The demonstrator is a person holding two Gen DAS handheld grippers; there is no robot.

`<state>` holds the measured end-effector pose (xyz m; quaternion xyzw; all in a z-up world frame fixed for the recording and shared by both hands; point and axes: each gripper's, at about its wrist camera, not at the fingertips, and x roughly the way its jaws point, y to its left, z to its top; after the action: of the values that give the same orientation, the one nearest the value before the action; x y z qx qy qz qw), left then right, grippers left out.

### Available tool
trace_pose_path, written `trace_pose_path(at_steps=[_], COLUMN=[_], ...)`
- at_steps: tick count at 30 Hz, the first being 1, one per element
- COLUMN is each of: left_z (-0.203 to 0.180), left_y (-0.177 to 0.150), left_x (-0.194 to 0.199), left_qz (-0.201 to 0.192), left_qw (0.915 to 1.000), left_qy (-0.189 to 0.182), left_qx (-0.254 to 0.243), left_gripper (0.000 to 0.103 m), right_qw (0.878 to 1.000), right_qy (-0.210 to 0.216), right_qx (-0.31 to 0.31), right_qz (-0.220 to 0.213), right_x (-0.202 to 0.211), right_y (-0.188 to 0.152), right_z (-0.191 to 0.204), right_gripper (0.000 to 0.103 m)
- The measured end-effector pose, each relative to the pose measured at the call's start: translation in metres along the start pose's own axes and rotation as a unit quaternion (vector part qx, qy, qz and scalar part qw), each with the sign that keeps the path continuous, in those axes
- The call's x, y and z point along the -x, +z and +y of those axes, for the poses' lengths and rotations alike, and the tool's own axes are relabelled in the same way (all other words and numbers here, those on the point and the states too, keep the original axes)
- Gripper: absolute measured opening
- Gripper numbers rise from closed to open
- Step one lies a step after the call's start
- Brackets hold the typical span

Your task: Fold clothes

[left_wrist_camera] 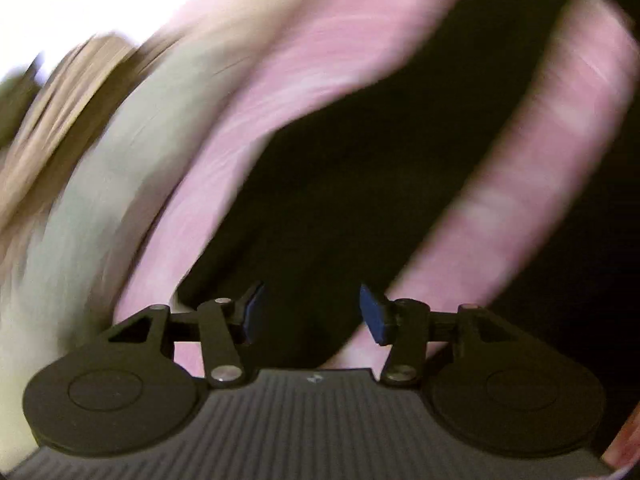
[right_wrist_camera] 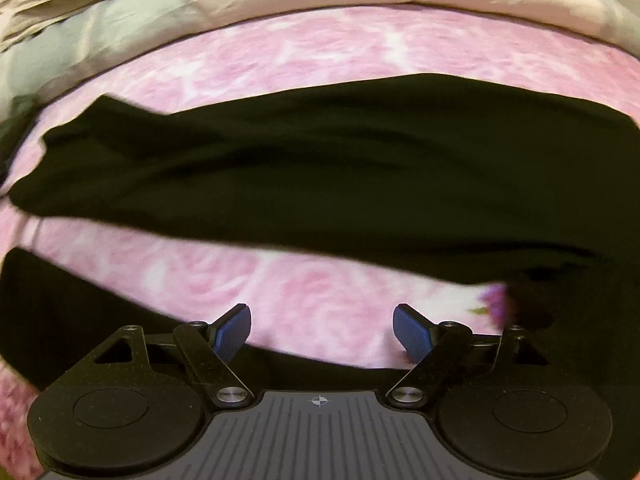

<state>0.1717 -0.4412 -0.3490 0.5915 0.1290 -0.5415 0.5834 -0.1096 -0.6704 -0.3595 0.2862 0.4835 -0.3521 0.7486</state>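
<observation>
L hand-held gripper (left_wrist_camera: 314, 312): tilted downward, jaws part-open w/ a clear gap, nothing pinched btwn the blue pads (left_wrist_camera: 374, 316); view badly smeared. R hand-held gripper (right_wrist_camera: 322, 334): pointing steeply down, jaws spread wider, blue pads (right_wrist_camera: 412, 336) bare, gripping nothing. No hands or sleeves visible in either cam.

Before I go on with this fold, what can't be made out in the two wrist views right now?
- Left wrist view: motion blur smears everything; whether the dark garment touches the open left gripper is unclear.
- Right wrist view: the garment's type and seams are lost in flat black; its right end is cut off by the edge.
- Right wrist view: a small purple patch on the pink floral sheet is blurred.
- The open right gripper hides cloth below it.
</observation>
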Motion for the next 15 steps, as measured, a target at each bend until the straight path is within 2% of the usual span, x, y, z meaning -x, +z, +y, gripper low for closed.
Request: trace_pose_path(at_steps=[1,3,7,9,10,12,15], left_z=[-0.017,-0.028,-0.022,-0.014,-0.011,-0.004,0.006], left_y=[0.001,-0.002,-0.008,-0.009,-0.009,-0.009,-0.018], left_x=[-0.009,-0.027,-0.046,-0.051,-0.051,-0.04,-0.012], left_qz=[0.003,0.016,0.022,0.041,0.049,0.05,0.051], left_qw=[0.9984,0.9944,0.9933,0.9933,0.994,0.9968,0.9974], left_qy=[-0.005,-0.011,0.0,-0.005,-0.009,-0.022,-0.051], left_qx=[-0.056,-0.104,-0.114,-0.108,-0.097,-0.059,-0.004], left_gripper=[0.049,0.048,0.046,0.007,0.002,0.001,0.002], right_qw=[1.0,1.0,0.997,0.992,0.991,0.991,0.996], right_qy=[-0.01,-0.023,-0.054,-0.066,-0.067,-0.065,-0.031], right_qx=[-0.006,-0.006,0.06,0.103,0.115,0.114,0.087], right_qz=[-0.001,-0.003,-0.002,0.01,0.018,0.031,0.015], right_x=[0.0,0.0,-0.001,-0.005,-0.008,-0.008,0.013], right_y=[0.0,0.002,0.002,0.0,-0.002,-0.004,-0.005], right_z=[-0.007,-0.017,-0.028,-0.031,-0.033,-0.041,-0.048], right_gripper=[0.081,0.081,0.081,0.081,0.081,0.081,0.081])
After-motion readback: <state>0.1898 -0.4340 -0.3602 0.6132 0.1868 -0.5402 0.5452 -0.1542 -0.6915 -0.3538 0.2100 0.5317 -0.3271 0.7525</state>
